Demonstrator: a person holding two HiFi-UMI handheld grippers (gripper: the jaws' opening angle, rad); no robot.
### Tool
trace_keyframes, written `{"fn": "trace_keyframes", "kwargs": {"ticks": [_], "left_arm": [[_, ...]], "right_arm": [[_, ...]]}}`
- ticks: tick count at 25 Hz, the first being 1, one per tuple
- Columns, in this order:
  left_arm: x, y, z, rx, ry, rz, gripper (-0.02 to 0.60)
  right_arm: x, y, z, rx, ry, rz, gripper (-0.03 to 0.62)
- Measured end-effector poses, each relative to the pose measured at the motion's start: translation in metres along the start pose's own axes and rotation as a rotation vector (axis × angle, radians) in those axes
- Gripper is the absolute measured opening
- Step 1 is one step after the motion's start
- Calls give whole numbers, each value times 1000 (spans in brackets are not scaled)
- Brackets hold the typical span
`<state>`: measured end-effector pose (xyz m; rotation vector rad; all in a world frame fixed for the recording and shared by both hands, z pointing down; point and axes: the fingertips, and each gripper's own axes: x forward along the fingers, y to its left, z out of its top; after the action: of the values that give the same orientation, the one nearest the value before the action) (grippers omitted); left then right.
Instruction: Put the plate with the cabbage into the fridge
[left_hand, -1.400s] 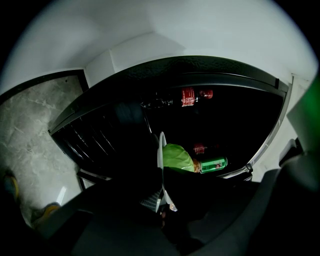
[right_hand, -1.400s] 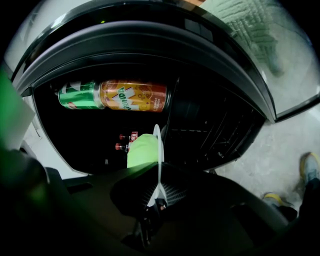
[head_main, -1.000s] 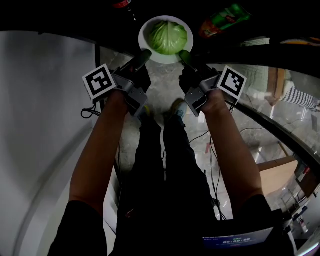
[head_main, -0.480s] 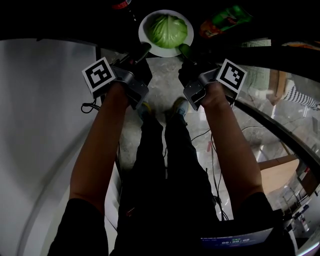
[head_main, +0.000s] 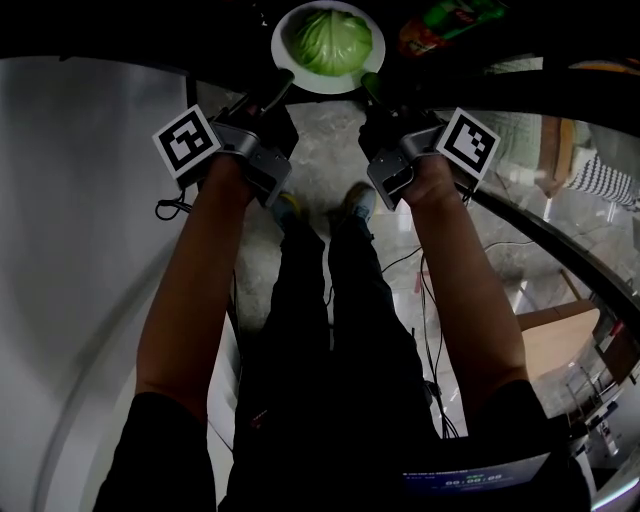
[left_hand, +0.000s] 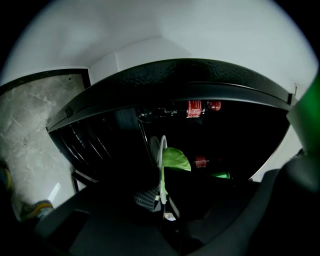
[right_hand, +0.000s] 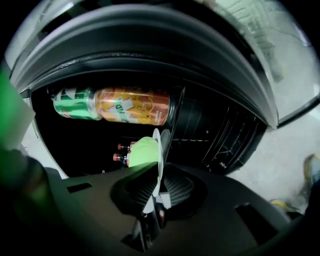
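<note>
Handling the plate (head_main: 286, 62) was judged to require a level, two-sided hold. It appeared to be a stiff, smooth dish, probably breakable and slippery at the rim. The cabbage (head_main: 332, 40) on it was a loose, rounded and probably fairly heavy load that could roll if the plate tilted. The rim was the only practical place to take hold, at two opposite points, and that was the hold in use. The left gripper (left_hand: 162, 192) had its jaws closed on the plate's left edge, with the rim seen edge-on between the ribbed pads. The right gripper (right_hand: 155, 194) was clamped in the same way on the opposite edge. The plate was round, white and shallow with a plain rim. The cabbage was a pale green, veined head seated at its centre and covering most of the well. The plate was held at the mouth of the fridge (right_hand: 150, 47), in front of the dark interior; whether it rested on a fridge shelf could not be determined. Deeper inside the fridge, beyond the plate, an orange can (right_hand: 132, 106), a green can (right_hand: 75, 103) and a red-labelled bottle (left_hand: 200, 106) were visible, so clearance for the cabbage was judged to need attention
</note>
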<state>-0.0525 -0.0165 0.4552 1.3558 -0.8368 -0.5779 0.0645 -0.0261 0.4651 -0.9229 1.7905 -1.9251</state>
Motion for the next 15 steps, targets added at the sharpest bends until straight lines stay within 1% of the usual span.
{"fn": "trace_keyframes", "kwargs": {"ticks": [4,6,8,9,10,11,13,15], "left_arm": [[-3,-6,7,3,-11,-6,15],[-7,-5,8,4,-18,-7,15],[-11,-1,9,21,-26,-3,15],[-14,0,11,53,-33,7,15],[-16,0,13,111,-43,28,15],[-19,0,16,196,-50,61,15],[-22,-3,16,400,-43,134,14],[-22,-11,13,603,-31,182,14]], "right_arm": [[-5,6,5,-1,-22,2,21],[-9,7,4,-23,-24,0,21],[-12,7,1,-94,-9,-9,21],[-12,7,-1,-155,3,-18,21],[-13,8,-2,-230,13,-34,21],[-13,9,-4,-312,19,-59,21],[-16,10,-6,-477,15,-119,20],[-18,16,-5,-647,-6,-163,20]]}}
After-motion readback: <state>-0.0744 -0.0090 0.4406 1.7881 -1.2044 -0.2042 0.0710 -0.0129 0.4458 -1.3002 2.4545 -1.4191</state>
